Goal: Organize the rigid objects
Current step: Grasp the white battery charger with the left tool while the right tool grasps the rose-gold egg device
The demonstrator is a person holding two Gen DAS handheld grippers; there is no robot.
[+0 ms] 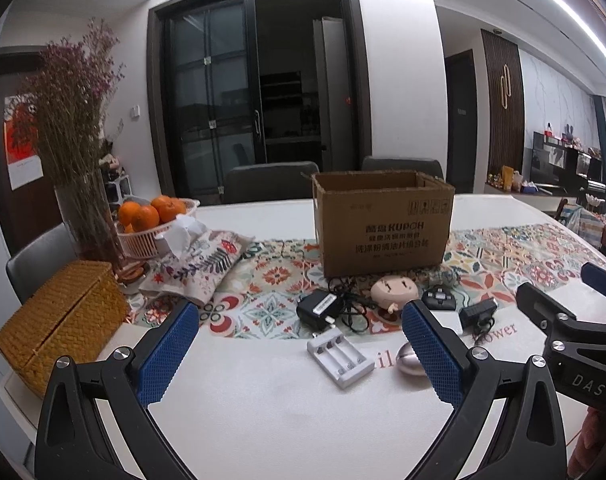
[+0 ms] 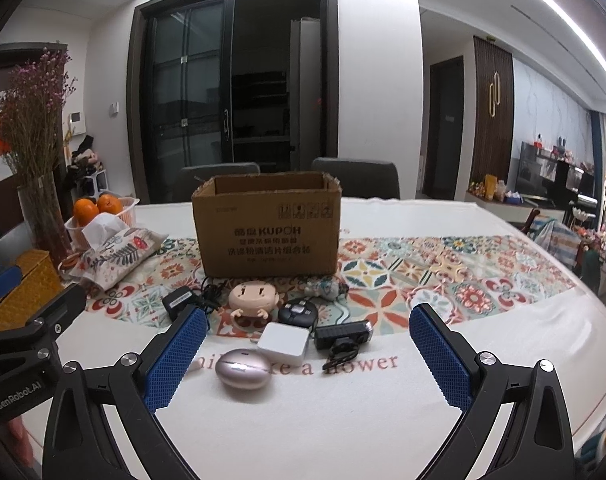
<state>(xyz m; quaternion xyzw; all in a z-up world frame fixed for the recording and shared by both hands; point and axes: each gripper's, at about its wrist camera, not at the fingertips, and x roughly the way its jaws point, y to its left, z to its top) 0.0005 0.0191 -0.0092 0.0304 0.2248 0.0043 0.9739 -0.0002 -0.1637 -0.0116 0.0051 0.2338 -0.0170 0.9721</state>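
Observation:
An open cardboard box (image 1: 383, 224) (image 2: 269, 228) stands on the table runner. In front of it lie a black power adapter with cable (image 1: 318, 309) (image 2: 179, 302), a white battery charger (image 1: 339, 357), a beige cartoon figure (image 1: 393, 292) (image 2: 253, 298), a round black controller (image 1: 439, 298) (image 2: 298, 313), a white cube charger (image 2: 283, 343), a black webcam (image 2: 343, 336) (image 1: 478, 313) and a silver oval case (image 2: 243, 368) (image 1: 409, 360). My left gripper (image 1: 299, 354) is open, above the battery charger. My right gripper (image 2: 307, 358) is open, short of the white cube charger.
At the left stand a wicker box (image 1: 63, 320), a floral tissue pouch (image 1: 199, 264) (image 2: 117, 254), a basket of oranges (image 1: 151, 220) (image 2: 99, 212) and a vase of dried flowers (image 1: 83, 208). Two chairs stand behind the table. The right gripper shows in the left wrist view (image 1: 575, 320).

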